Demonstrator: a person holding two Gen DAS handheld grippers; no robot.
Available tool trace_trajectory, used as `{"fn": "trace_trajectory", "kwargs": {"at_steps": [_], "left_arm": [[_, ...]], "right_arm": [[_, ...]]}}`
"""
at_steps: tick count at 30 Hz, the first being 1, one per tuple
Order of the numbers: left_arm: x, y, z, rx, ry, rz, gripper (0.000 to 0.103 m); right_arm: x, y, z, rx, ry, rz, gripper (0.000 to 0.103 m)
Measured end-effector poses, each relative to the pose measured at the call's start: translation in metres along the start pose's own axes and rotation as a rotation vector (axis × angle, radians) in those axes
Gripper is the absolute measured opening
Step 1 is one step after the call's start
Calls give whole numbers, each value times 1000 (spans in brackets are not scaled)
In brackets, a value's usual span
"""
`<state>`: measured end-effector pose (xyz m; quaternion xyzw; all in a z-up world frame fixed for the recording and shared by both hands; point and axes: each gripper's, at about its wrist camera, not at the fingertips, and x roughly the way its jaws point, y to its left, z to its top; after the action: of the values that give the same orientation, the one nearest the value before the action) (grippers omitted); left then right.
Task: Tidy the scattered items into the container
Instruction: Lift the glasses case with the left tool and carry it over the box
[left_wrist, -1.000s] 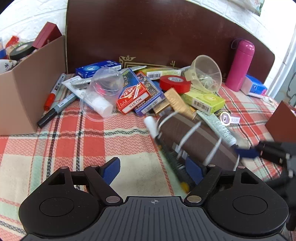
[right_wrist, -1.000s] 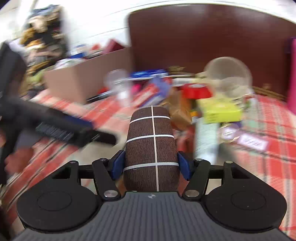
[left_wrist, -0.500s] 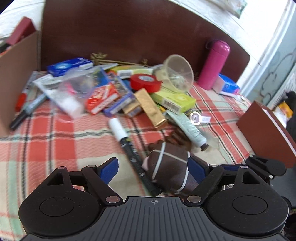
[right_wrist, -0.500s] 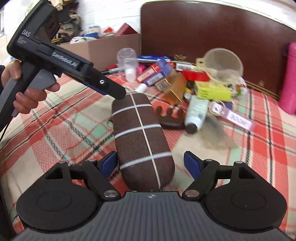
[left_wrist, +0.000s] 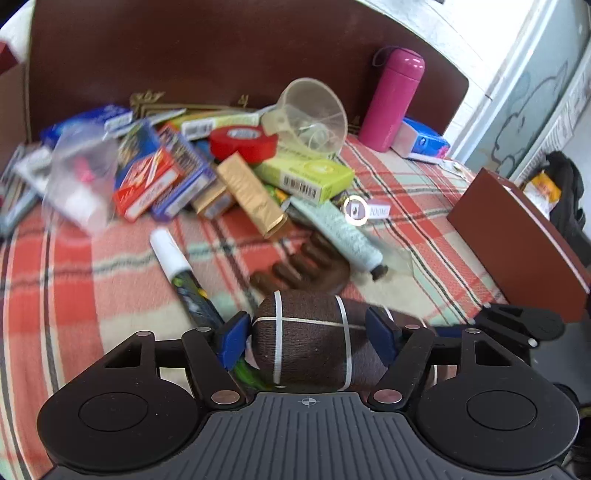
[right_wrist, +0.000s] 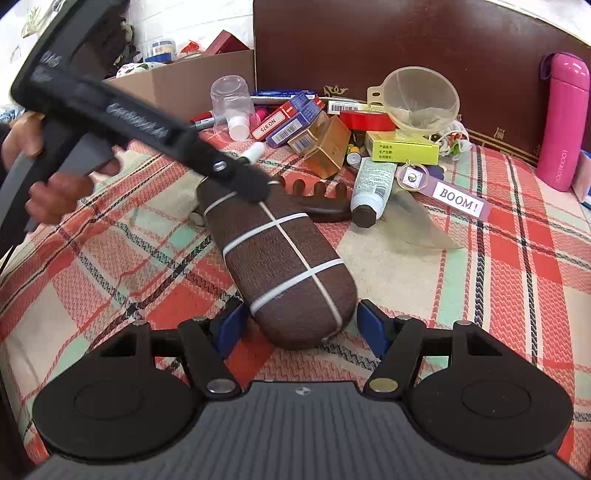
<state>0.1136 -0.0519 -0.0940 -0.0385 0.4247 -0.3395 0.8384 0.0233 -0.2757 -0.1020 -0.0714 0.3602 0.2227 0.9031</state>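
A brown pouch with white stripes (right_wrist: 280, 258) lies on the plaid cloth. My left gripper (left_wrist: 306, 332) has its blue pads on either side of one end of the pouch (left_wrist: 310, 339). My right gripper (right_wrist: 299, 328) is open, with the pouch's other end between its pads, not clamped. The left gripper's body (right_wrist: 140, 122) shows over the pouch in the right wrist view. The cardboard box (right_wrist: 184, 85) stands at the back left. A heap of scattered items sits behind the pouch.
The heap holds a white-capped marker (left_wrist: 177, 273), brown comb (right_wrist: 317, 199), tube (right_wrist: 369, 184), gold box (left_wrist: 251, 195), red tape (left_wrist: 243, 142), funnel (right_wrist: 417, 99), yellow-green box (right_wrist: 402, 151), card packs (left_wrist: 147, 184). A pink bottle (right_wrist: 563, 118) and a brown box (left_wrist: 517, 243) stand right.
My right gripper opened and let the pouch down on the cloth. My left gripper moved right and forward over the pouch's far end and its pads closed in around it.
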Motion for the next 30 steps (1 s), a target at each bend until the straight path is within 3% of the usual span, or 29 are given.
{"fn": "trace_trajectory", "kwargs": {"at_steps": [4,8,18,22,28,30], "left_arm": [[-13,2,-20,-28,8,-26,69],[-14,4,-24,-49,7,-42,80],[-3,0,-20,-33,16,-45,86],[-9,-2,-24,11,36,-42,77],[-5,3,-25,-23,29,-57,88],[-2,-1,-24,-3,22,-31,83]], "right_arm": [[-3,-4,-2,40,-3,-13,69],[-9,-10,-5,99,-12,-2,70],[5,-5,5,-28,-2,13,74],[2,-4,4,-46,-2,17,74],[9,-8,7,-80,-4,40,76],[12,-8,9,-87,-9,34,76]]}}
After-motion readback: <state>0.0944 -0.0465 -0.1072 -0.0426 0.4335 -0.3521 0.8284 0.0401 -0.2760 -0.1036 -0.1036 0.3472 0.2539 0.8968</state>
